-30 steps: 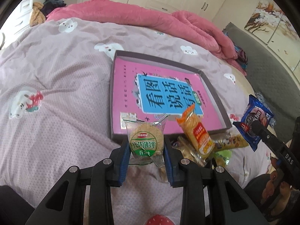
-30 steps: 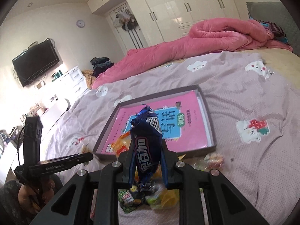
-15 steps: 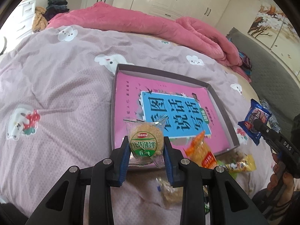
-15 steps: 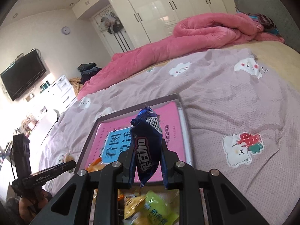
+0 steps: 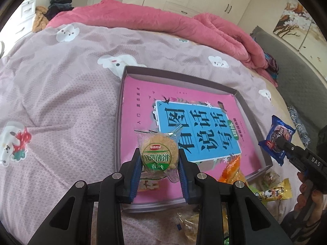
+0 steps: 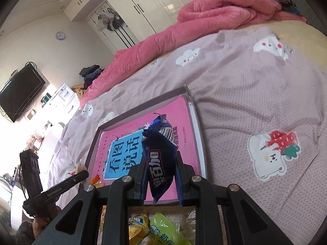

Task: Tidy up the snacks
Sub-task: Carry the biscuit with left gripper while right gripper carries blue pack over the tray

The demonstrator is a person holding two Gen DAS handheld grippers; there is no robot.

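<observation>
My left gripper [image 5: 159, 157] is shut on a round biscuit in a clear wrapper with a green label [image 5: 157, 154], held above the near left corner of a shallow grey box [image 5: 122, 94] with a pink and blue printed bottom. My right gripper [image 6: 160, 164] is shut on a dark blue snack packet [image 6: 159, 159], held above the box's [image 6: 196, 122] near right part. That packet also shows in the left wrist view [image 5: 277, 139], at the box's right side. Loose snacks [image 5: 271, 192] lie on the bedspread in front of the box.
The box lies on a mauve bedspread [image 5: 57, 94] with cartoon patches. A rolled pink duvet [image 5: 163, 26] lies at the far side. Yellow and green snack packets [image 6: 161, 228] lie under the right gripper. An orange packet [image 5: 232, 169] leans at the box's near edge.
Both grippers have moved forward over the box with their snacks held. The snack pile has dropped toward the bottom of both views.
</observation>
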